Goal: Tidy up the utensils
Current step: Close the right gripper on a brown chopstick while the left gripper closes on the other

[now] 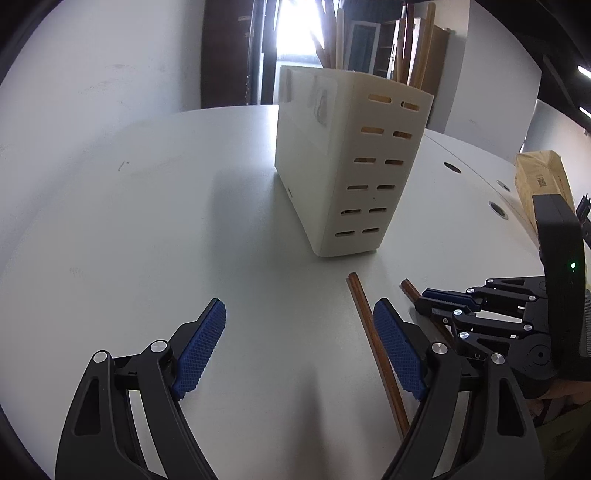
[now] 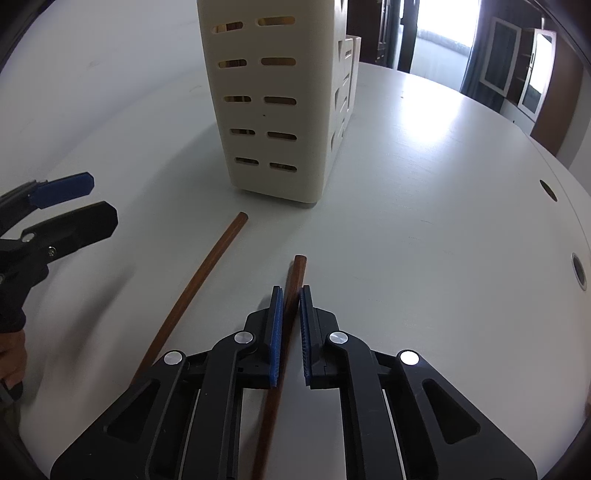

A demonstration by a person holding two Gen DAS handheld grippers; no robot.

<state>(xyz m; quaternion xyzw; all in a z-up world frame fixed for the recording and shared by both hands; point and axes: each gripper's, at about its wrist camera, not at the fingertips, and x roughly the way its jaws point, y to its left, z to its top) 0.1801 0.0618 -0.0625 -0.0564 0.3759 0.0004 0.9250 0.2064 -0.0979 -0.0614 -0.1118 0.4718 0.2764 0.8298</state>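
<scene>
White table [image 1: 147,221], sunlit doorway [image 1: 295,29]

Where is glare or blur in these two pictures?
Left wrist view: the window behind the holder is blown out white; the table curves from fisheye. Right wrist view: glare patch on the table; the left gripper looks slightly smeared.

Cardboard box [image 1: 543,184] on white table [image 1: 147,221]
</scene>
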